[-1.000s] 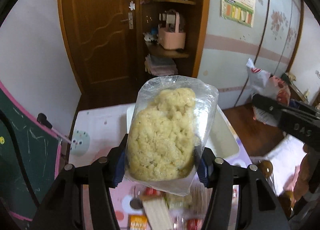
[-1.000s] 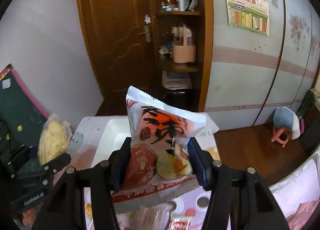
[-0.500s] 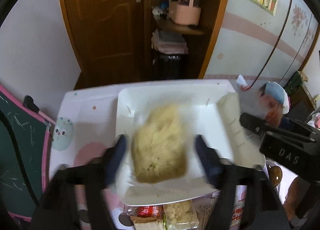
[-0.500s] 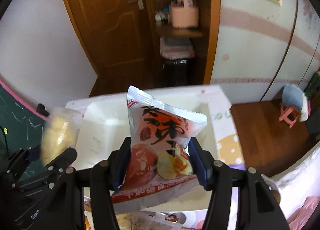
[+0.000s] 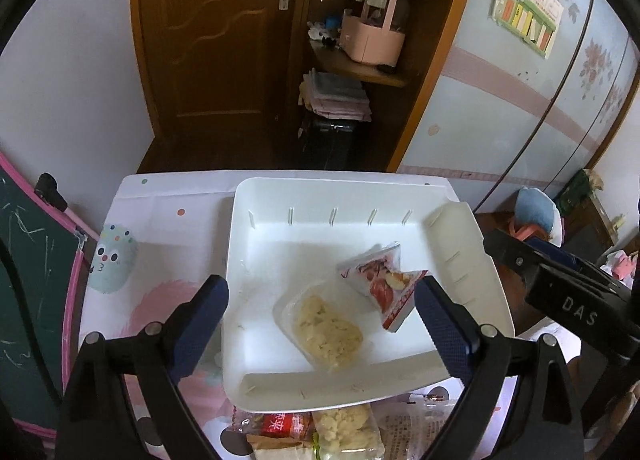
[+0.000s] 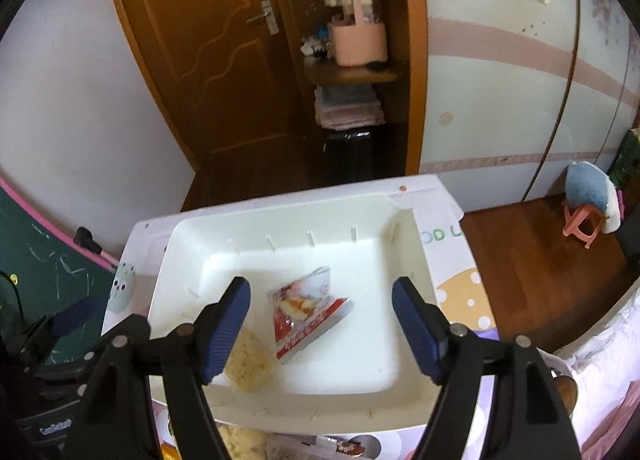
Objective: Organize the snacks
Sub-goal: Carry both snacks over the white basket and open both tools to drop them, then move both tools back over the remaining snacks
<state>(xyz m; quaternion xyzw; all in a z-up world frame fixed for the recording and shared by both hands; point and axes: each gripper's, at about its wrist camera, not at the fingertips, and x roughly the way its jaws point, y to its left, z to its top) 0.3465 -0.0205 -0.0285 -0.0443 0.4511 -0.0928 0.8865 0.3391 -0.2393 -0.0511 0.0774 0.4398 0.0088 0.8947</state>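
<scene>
Both snacks dropped into white bin (image 5: 256, 244) (touching); both hand-held grippers released.

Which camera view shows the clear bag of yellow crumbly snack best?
The left wrist view: the clear snack bag lies whole in the white tray, nothing covering it. In the right wrist view, the right gripper's left finger hides part of it.

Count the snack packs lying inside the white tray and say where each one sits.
2. The clear pack of yellow crumbly snack lies near the front of the white tray; the red-and-white snack pack lies just right of it, further back. More packs lie outside the tray's near edge.
</scene>
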